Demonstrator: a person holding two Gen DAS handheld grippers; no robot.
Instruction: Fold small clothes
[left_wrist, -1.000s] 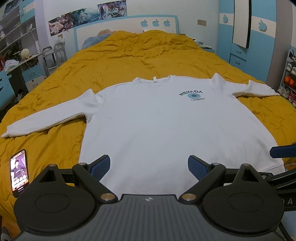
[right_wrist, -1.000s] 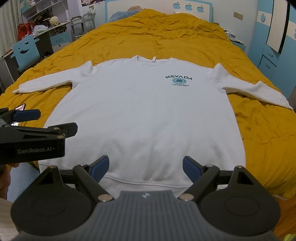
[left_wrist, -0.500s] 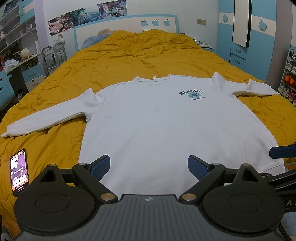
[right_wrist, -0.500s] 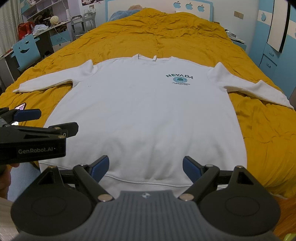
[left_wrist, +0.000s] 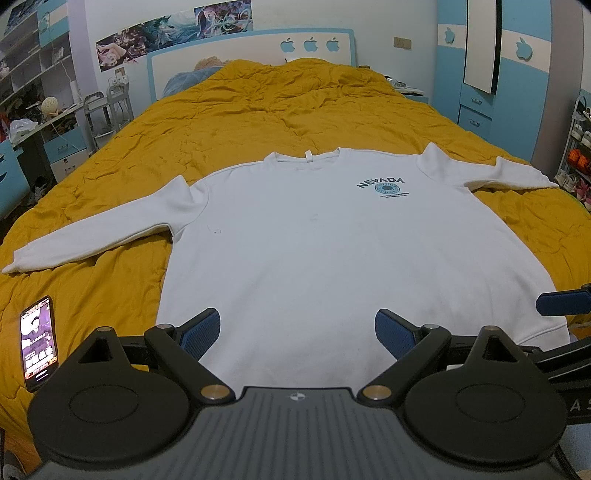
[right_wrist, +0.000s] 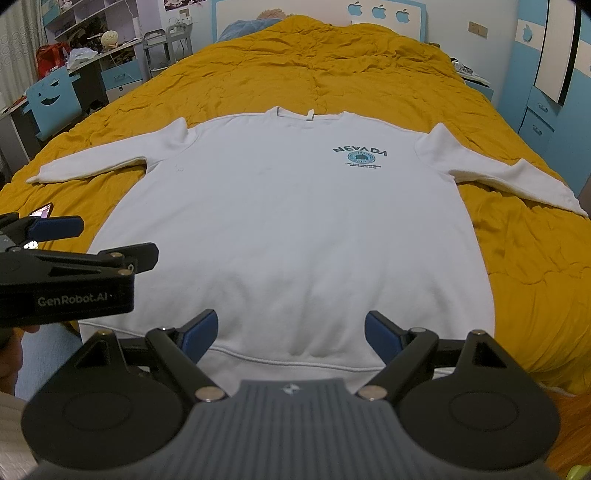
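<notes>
Left of the white sweatshirt, lit phone on the yellow bed. Sweatshirt spread flat, sleeves out. Over its hem, left tongs wide apart, empty; right tongs likewise wide, empty.

We see the sweatshirt spread flat on the bed, collar toward the headboard, hem nearest us, sleeves out sideways; a phone lies left of it.
</notes>
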